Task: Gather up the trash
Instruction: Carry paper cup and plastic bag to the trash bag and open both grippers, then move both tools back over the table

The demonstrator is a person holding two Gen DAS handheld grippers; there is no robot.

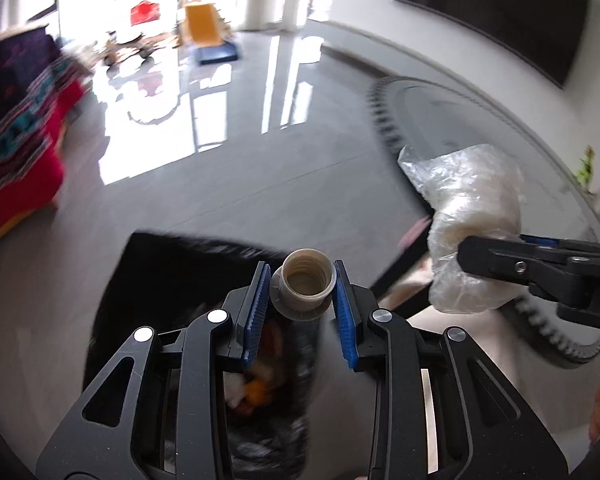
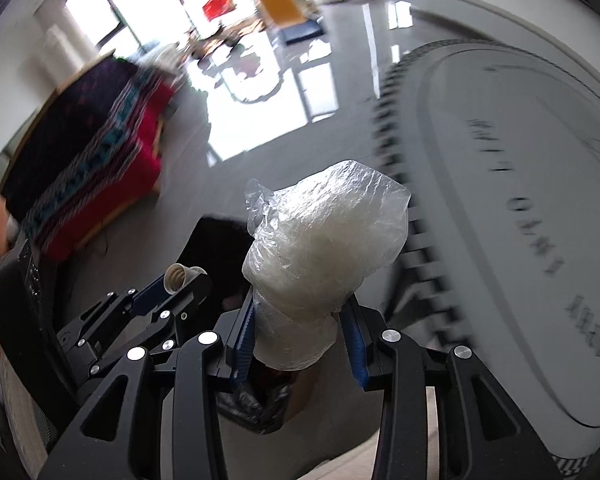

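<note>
One blurred label (image 2: 540,216) on rug, unreadable.

The bottle (image 1: 306,284) is held between the left gripper (image 1: 302,276) pads, above the bin (image 1: 160,264); the plastic bag (image 1: 468,220) is positioned to its right.

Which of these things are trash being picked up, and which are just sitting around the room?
Part of the job:
- bottle, held by its neck in the left gripper
- crumpled plastic bag, held in the right gripper
- black trash bag below both

Just lying about:
- round rug
- striped blanket
- yellow toy slide
</note>
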